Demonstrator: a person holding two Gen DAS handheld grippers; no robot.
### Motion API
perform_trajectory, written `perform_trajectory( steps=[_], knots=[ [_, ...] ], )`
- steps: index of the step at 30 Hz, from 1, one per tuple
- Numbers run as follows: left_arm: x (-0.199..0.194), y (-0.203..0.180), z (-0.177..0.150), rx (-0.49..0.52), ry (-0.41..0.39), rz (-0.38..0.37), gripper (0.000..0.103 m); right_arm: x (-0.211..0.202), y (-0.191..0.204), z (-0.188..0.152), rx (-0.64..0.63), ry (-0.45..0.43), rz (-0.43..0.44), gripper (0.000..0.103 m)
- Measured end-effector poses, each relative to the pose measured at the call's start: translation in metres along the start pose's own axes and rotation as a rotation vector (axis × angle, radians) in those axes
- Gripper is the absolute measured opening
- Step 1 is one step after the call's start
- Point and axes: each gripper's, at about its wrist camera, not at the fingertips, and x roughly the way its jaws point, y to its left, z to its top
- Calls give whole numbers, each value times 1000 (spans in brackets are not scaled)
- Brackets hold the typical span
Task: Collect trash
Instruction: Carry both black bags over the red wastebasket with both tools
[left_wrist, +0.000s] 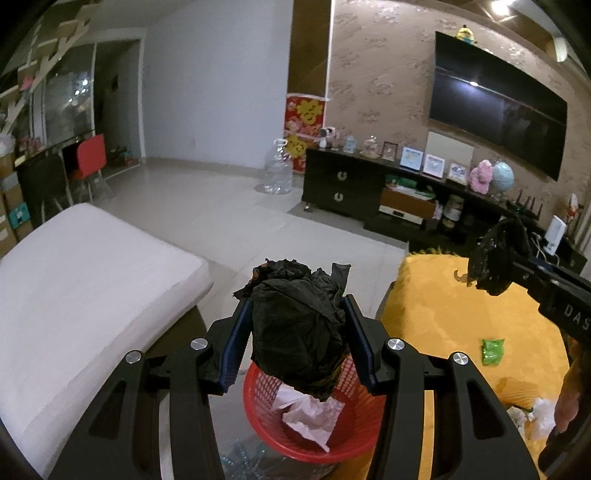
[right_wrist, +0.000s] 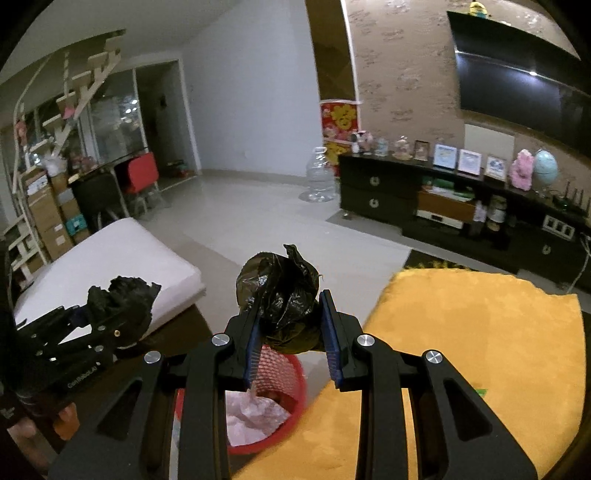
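A living room seen from two hand-held grippers. The left gripper (left_wrist: 297, 325) points forward and slightly down, its blue-padded fingers (left_wrist: 236, 343) closed on a crumpled black bag (left_wrist: 299, 332) that bulges between and above them. Directly below it sits a red mesh basket (left_wrist: 266, 435) holding crumpled white paper (left_wrist: 310, 417). The right gripper (right_wrist: 290, 325) is held level just to the right of the left one, at about the same height, and it clamps a second black bag wad (right_wrist: 280, 295) between its fingers; in the left view this gripper enters from the right edge with its wad at the tip (left_wrist: 495, 258). In the right view the basket (right_wrist: 288, 373) lies below and slightly left of the gripper. A yellow blanket (left_wrist: 461, 321) covers the surface to the right of the basket, with a small green wrapper (left_wrist: 493, 350) lying on it and more pale crumpled trash (left_wrist: 532, 417) near its lower right edge. A white cushion (left_wrist: 85, 280) lies to the left. Beyond are a tiled floor (left_wrist: 221, 199), a dark cabinet (left_wrist: 343, 184) and a wall TV (left_wrist: 498, 110).
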Motion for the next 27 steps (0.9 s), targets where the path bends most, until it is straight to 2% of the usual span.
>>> perform_trajectory(
  steps=[15,27],
  knots=[
    [20,29,-16,-27,74,69,47,32,33,-17,-30,65,62,29],
    [32,31,-23,-20,121,65,47,48,43,-28,-44,108,71,29]
  ],
)
